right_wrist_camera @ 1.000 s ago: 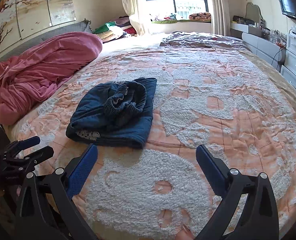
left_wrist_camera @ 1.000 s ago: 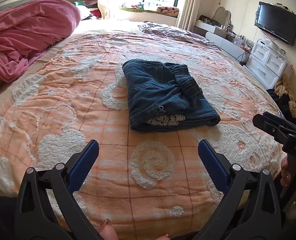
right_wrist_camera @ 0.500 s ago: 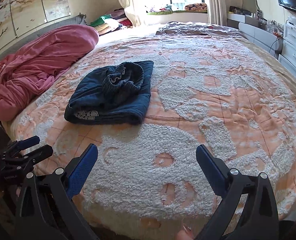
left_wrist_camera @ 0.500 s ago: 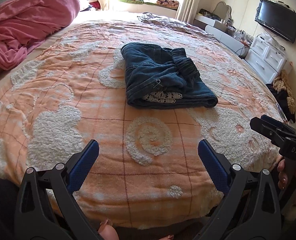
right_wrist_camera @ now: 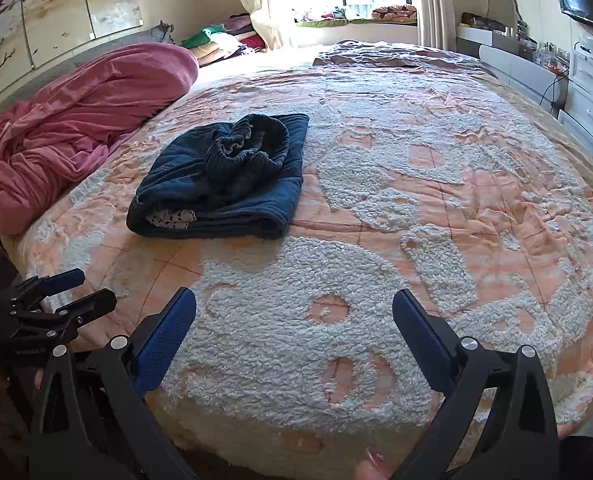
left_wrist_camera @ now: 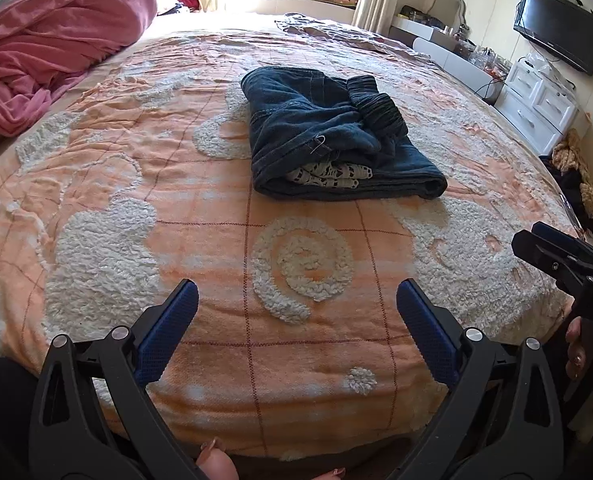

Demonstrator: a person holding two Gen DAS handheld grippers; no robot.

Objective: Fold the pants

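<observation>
The dark blue denim pants (left_wrist_camera: pixel 336 136) lie folded in a loose bundle mid-bed on the orange-and-white tufted bedspread (left_wrist_camera: pixel 304 256). Left tongs (left_wrist_camera: pixel 296 312) and right tongs (right_wrist_camera: pixel 294 310) hang apart, empty, near the bed's edge. The bunched elastic waistband (right_wrist_camera: pixel 248 148) could spring the fold open, I'd judge.

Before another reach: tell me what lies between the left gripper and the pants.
Nothing visible does. Only bare blanket lies between the open left gripper and the folded pants; the right gripper hangs off to the side.
</observation>
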